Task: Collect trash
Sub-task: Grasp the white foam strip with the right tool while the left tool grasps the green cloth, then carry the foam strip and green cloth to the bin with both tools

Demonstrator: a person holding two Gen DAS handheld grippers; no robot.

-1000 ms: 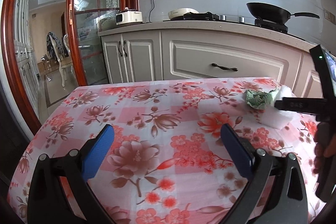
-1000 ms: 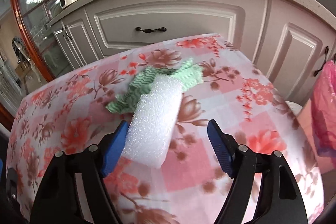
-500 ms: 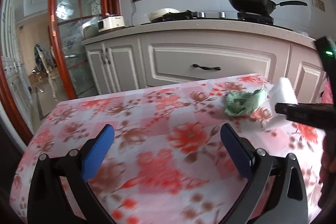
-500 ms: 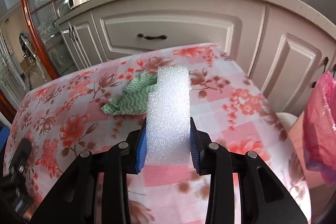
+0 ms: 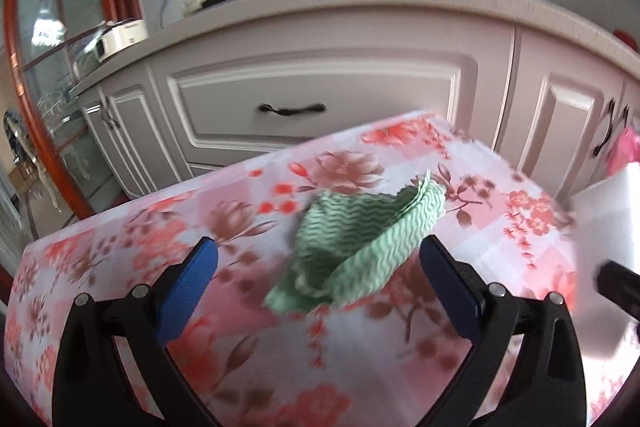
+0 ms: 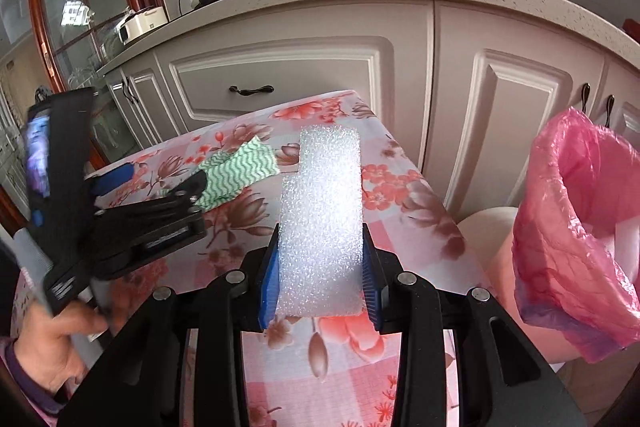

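Foam block (image 6: 322,223) sits clamped in the right tongs (image 6: 320,273) at frame centre; left tongs (image 5: 318,285) gape apart around a green cloth (image 5: 360,247) on the table (image 5: 120,259).

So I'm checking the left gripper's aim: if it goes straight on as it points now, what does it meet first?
Most likely the green cloth, which lies on the table between the left gripper's open fingers. The frame is blurred, so depth is uncertain.

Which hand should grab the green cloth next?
Left. Its open gripper already faces the cloth lying on the table, while the right gripper is shut on the foam.
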